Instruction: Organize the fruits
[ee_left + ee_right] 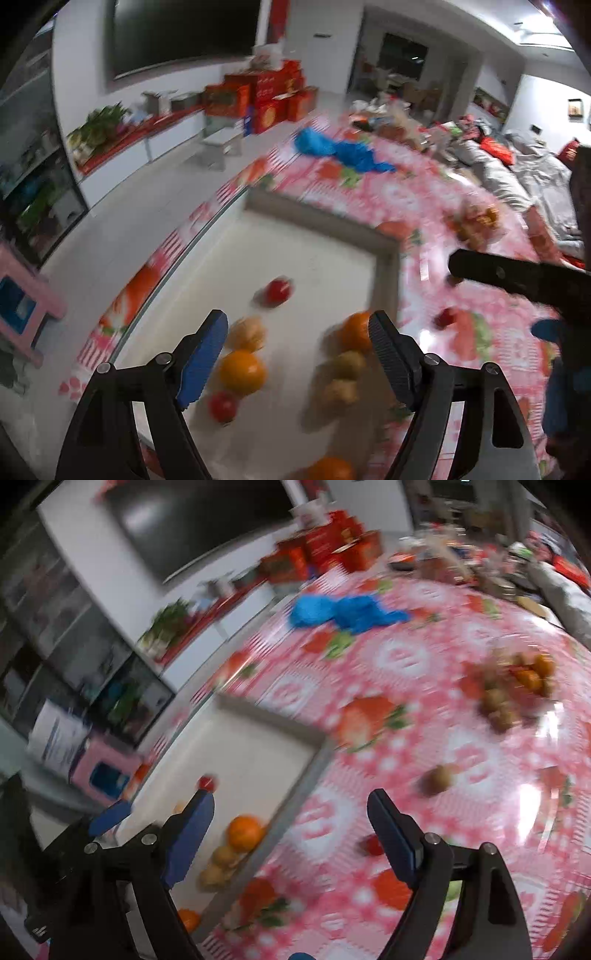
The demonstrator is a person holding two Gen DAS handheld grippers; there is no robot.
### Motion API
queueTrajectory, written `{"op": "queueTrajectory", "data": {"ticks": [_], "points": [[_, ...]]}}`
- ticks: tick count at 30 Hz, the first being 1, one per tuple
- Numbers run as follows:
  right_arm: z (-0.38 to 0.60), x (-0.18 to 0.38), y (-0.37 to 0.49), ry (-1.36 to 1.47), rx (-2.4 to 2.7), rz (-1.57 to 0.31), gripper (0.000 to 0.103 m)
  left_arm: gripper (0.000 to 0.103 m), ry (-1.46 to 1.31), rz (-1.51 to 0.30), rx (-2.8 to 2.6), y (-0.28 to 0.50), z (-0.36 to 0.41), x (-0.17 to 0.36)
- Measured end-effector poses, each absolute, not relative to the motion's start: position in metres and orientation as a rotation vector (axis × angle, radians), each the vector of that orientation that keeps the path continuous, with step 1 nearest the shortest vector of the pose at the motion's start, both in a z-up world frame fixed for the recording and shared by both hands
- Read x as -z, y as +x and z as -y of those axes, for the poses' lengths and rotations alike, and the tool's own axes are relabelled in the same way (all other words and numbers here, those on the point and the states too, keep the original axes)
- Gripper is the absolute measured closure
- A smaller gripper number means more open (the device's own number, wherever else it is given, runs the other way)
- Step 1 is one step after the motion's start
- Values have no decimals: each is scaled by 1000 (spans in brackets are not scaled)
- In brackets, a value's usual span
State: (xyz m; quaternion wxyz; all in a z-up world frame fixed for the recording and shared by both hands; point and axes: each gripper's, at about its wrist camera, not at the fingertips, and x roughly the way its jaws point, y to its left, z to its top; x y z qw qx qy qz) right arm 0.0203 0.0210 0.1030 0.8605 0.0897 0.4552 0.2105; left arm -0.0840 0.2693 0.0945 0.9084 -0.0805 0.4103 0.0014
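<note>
Sorting looks partly done, judged from how the fruit lies.

Left wrist view: left gripper [297,336] hangs over the white tray [386,254], fingers wide apart, nothing between them. On the tray: a large orange [242,371] near the blue pad, a second orange [355,330] against the right finger, a third orange [330,469] at the bottom edge, two small red fruits [277,291] and [222,406], and several tan-brown fruits, one at [247,333], too blurred to name. Off the tray, on the pink strawberry-print tablecloth [424,192], a small red fruit [446,317] lies loose beside the tray, and a mixed fruit pile [476,219] sits farther off. The right gripper's finger [517,275] crosses in from the right.

Right wrist view: right gripper [291,812] over the tablecloth just beside the tray's rim [295,779], fingers apart and empty. Loose here: a brown fruit [437,779] ahead, a red fruit [371,845] close by the right finger, plus the pile [517,688] of orange and brown fruits well apart. Heavy motion blur.

Estimate: roughly half gathered; loose pieces and the pile are left
</note>
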Motion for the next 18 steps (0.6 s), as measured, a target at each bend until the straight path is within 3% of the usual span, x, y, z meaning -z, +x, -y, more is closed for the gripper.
{"op": "queueTrajectory", "data": {"ticks": [6,12,18], "points": [[25,-65,38,149,-252,-1009,15,23,-163,-778,140,-78,-234,-130],[31,-22,53,101,-187,-1025,16,23,-92,-841,165,-69,-198,-112],[13,-11,68,58,-187,-987,32,23,-20,-875,152,-67,-174,-94]]}}
